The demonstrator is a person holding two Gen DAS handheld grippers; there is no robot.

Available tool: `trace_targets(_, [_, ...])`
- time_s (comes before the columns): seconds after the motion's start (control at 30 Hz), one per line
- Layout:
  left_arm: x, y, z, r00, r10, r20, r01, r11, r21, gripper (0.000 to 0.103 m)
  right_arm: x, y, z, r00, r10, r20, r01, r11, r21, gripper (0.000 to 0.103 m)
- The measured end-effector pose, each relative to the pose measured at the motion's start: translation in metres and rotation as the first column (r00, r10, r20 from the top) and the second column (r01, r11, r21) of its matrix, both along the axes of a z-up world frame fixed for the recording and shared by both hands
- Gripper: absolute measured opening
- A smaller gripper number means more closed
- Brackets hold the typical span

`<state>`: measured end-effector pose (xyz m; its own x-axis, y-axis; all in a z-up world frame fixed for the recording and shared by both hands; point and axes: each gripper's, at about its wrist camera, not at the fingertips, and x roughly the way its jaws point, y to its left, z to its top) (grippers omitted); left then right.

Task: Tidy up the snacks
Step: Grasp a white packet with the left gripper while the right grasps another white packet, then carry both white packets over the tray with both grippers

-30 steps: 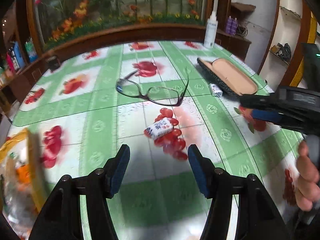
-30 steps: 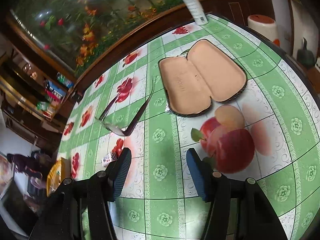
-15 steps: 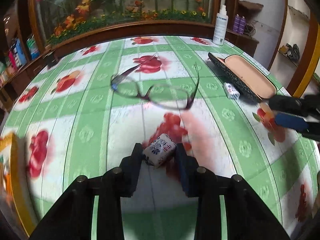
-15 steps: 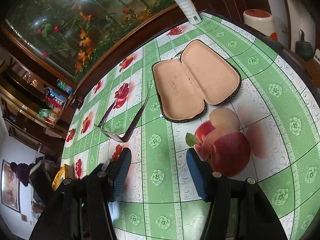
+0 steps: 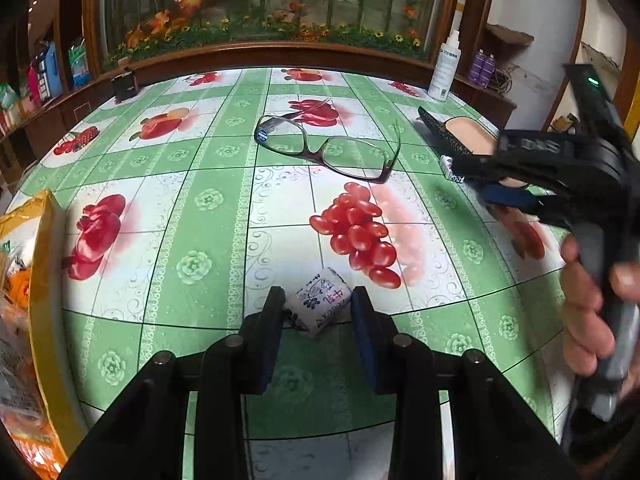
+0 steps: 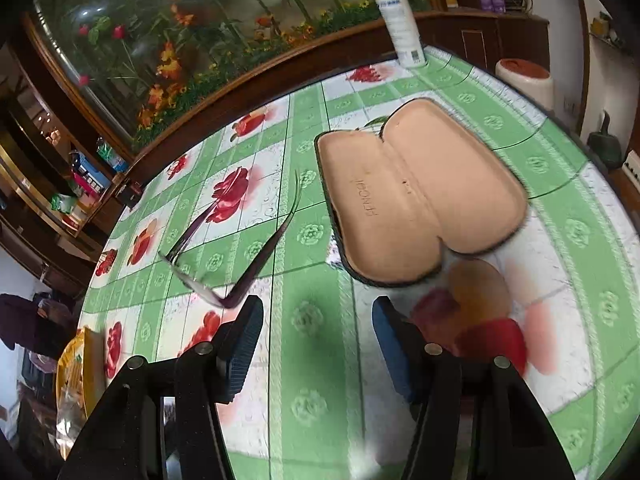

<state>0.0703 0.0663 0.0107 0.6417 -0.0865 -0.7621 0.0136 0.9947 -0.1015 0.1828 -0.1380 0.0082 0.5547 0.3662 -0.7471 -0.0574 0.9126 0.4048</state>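
Note:
My left gripper [image 5: 318, 306] is shut on a small white wrapped snack [image 5: 320, 304] with blue print and holds it above the green fruit-patterned tablecloth [image 5: 208, 200]. A second small white snack [image 5: 450, 167] lies by the open glasses case [image 5: 460, 136], partly hidden behind my right gripper [image 5: 472, 178]. A yellow snack bag [image 5: 36, 280] stands at the left edge; it also shows in the right wrist view [image 6: 74, 368]. In the right wrist view my right gripper [image 6: 318, 340] is open and empty above the cloth, in front of the case [image 6: 416, 200].
Open spectacles [image 5: 324, 148] lie mid-table; they show in the right wrist view [image 6: 240, 248] too. A white spray bottle [image 5: 446, 68] stands at the far right edge. A wooden ledge with a flower display [image 5: 260, 12] runs behind the table.
My left gripper has closed on the white snack and lifted it back from the grape print. My right gripper has moved closer to the glasses case, still open.

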Motion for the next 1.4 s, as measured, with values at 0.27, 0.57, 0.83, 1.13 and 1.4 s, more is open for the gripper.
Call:
trace_targets(0.27, [0.003, 0.002, -0.001, 1.000, -0.004, -0.002, 0.004, 1.000, 0.012, 0.033, 0.039, 0.018, -0.008, 0.999, -0.040, 0.012, 0.041, 0.992, -0.123, 0.048])
trace_targets(0.57, [0.004, 0.001, -0.001, 1.000, -0.011, -0.003, 0.011, 1.000, 0.010, 0.033, 0.030, 0.027, -0.008, 1.000, -0.013, 0.010, 0.015, 0.973, -0.230, 0.021])
trace_targets(0.83, [0.004, 0.008, -0.001, 1.000, -0.007, 0.002, 0.007, 0.999, -0.040, 0.033, -0.048, 0.054, -0.006, 0.984, 0.171, -0.058, -0.178, 0.970, -0.163, 0.021])
trace_targets(1.13, [-0.002, 0.015, 0.005, 0.999, 0.006, 0.039, -0.002, 0.995, -0.102, 0.033, -0.077, 0.052, 0.002, 0.976, 0.218, -0.023, -0.219, 0.973, -0.069, 0.021])
trace_targets(1.4, [-0.015, 0.008, 0.015, 0.997, 0.019, 0.079, -0.013, 0.997, -0.080, 0.033, -0.078, 0.049, 0.011, 0.973, 0.229, -0.010, -0.229, 0.973, -0.029, 0.021])
